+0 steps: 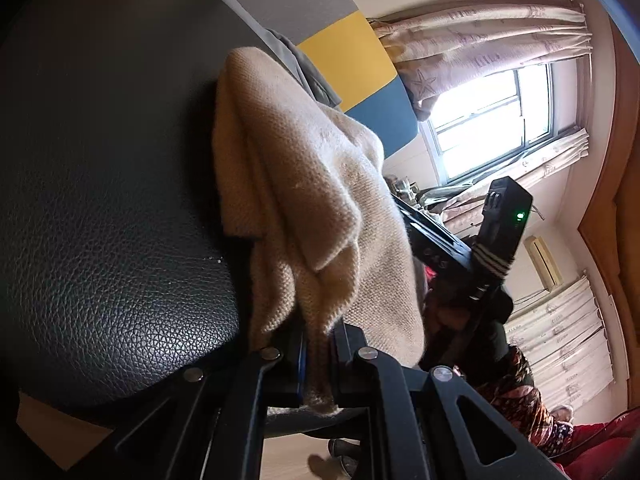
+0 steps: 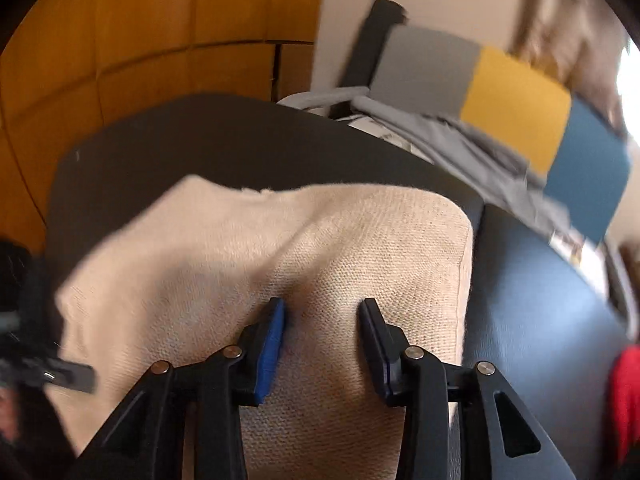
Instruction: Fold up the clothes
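The cloth (image 2: 288,248) is a beige knit garment with a coarse, visible weave and a slightly fuzzy nap. In the right wrist view it lies in a roughly rectangular, folded shape on the black seat (image 2: 200,140), with a straight seamed edge along its right side and a ragged far edge. In the left wrist view the same cloth (image 1: 304,184) is bunched into several thick layered folds that drape down toward the lens.

The left gripper (image 1: 318,364) is closed on the cloth: its 2 black jaws stand narrow, with a folded edge of knit pinched between them and a blue pad showing on the left jaw.

The right gripper (image 2: 322,344) stands part open over the cloth. Its fingers (image 2: 269,350) carry blue pads, and the gap between them shows bare knit; the pads do not press on it. This view is motion-blurred, most strongly at the left and far edges.

The seat is black padded leatherette with a pebbled grain and a rounded edge. Behind it lies a crumpled grey garment (image 2: 472,148), smooth and thin. A headboard (image 2: 516,108) of flat grey, yellow and blue panels stands beyond it. A curtain (image 1: 492,40) of pale printed fabric hangs in pleats beside a bright window (image 1: 492,120).
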The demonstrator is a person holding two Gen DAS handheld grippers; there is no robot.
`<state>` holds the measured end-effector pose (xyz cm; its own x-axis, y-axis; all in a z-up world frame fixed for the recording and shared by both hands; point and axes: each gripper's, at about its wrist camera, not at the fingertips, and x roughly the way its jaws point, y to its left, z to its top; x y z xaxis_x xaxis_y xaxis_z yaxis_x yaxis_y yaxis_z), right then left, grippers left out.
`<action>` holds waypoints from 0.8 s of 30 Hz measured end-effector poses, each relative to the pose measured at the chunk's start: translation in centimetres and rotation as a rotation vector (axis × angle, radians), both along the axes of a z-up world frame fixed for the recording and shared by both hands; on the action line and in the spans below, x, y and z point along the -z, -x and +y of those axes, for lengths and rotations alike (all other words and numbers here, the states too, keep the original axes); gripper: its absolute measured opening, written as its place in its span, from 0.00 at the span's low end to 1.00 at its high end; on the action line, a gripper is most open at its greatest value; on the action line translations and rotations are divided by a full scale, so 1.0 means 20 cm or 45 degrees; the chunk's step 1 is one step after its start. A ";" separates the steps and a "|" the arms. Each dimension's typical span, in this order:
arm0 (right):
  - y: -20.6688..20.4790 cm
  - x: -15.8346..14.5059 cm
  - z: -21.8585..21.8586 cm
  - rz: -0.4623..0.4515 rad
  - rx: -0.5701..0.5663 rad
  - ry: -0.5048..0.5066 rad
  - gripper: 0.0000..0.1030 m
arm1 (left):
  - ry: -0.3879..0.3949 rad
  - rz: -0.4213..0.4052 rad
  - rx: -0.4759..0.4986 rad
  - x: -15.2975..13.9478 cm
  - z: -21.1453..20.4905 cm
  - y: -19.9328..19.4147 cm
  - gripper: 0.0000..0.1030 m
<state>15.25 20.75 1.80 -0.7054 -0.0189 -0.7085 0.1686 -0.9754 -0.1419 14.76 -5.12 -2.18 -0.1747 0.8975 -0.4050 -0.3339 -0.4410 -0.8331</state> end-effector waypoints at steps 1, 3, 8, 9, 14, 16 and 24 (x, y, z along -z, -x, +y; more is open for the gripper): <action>0.00 0.02 -0.02 0.009 0.000 -0.026 0.40 | 0.009 -0.001 -0.005 -0.01 -0.01 0.00 0.09; 0.00 0.02 0.03 0.004 0.018 0.029 0.40 | 0.030 -0.021 -0.013 -0.03 -0.03 -0.01 0.09; 0.01 0.02 0.01 0.030 0.014 0.073 0.40 | 0.114 -0.019 -0.029 -0.10 -0.09 -0.04 0.09; 0.02 0.03 -0.02 0.036 0.017 0.071 0.40 | 0.147 0.008 -0.043 -0.14 -0.10 -0.04 0.09; 0.02 0.04 -0.06 0.082 0.026 0.084 0.41 | 0.189 0.327 -0.111 -0.43 -0.04 -0.04 0.10; 0.00 0.04 -0.05 0.101 0.033 0.116 0.42 | 0.176 0.427 -0.093 -0.53 0.06 -0.02 0.14; -0.09 -0.10 0.08 0.097 0.059 0.238 0.40 | 0.363 0.284 -0.008 -0.29 0.41 0.25 0.12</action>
